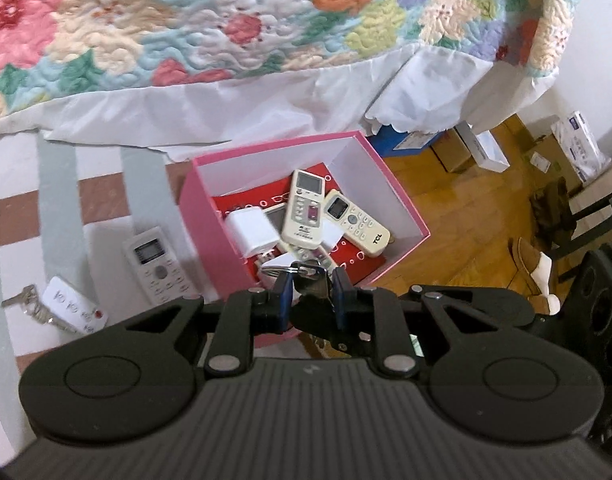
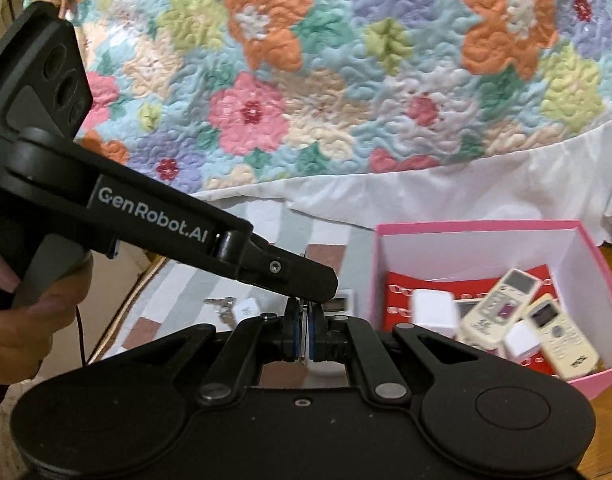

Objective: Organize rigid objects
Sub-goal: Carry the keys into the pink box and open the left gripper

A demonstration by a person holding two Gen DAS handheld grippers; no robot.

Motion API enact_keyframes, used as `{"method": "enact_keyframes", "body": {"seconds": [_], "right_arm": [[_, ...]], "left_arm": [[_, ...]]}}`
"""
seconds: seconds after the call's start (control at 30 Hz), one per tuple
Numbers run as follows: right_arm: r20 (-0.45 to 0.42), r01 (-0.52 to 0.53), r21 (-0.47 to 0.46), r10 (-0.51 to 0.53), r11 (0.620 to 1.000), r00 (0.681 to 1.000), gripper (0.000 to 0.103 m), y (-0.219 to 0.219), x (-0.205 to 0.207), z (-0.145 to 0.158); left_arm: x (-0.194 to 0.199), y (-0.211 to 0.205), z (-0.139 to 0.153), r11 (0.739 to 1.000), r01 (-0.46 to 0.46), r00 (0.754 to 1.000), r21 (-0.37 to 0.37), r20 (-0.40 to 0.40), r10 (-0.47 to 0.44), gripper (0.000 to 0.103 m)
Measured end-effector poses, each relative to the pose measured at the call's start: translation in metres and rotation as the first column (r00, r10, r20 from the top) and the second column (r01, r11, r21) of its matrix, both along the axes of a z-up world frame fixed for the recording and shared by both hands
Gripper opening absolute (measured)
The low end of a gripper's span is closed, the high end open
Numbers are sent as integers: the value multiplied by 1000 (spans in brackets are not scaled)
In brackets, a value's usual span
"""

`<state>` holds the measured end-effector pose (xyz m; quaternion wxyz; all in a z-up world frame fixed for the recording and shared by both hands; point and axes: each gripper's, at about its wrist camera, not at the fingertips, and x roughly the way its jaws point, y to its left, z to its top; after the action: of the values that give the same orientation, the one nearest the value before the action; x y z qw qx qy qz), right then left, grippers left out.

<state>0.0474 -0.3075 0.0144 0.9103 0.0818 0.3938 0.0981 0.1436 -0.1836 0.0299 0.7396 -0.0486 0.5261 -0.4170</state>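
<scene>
On the striped mat [image 1: 58,184], at about 8 o'clock from the pink box [image 1: 402,196], lay one key fob [image 1: 75,305] with keys and, to its right, one white remote [image 1: 156,266]. The box held three remotes and two white chargers. The left hand-held gripper [image 1: 309,298] was nearly closed on a key bunch [image 1: 306,276] over the box's near edge; a slipping ring could drop it outside. The right hand-held gripper [image 2: 305,334] pinched something thin and metallic, which I could not identify.

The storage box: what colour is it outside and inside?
Pink outside, white inside; the box shows best in the left wrist view.
</scene>
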Motion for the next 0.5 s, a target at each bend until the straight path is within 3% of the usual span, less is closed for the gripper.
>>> {"method": "enact_keyframes", "body": {"seconds": [0.17,0.3,0.43,0.5], "right_arm": [[-124,21,37,-17,999,992,6,-31,24,-28],[-236,60,123,-30,991,971,6,-56,44,-64],[-288,77,162,-27,984,957,6,-62,50,-88],[-296,65,132,-24,989,955,13,-57,51,-93]], "left_arm": [[15,-37,-34,998,-10,997,67,-78,15,19],[29,-62,-70,989,-16,989,146,-143,38,19],[31,-69,-88,981,-19,987,195,-150,49,20],[32,-69,-94,980,-24,984,196,-171,58,27]]}}
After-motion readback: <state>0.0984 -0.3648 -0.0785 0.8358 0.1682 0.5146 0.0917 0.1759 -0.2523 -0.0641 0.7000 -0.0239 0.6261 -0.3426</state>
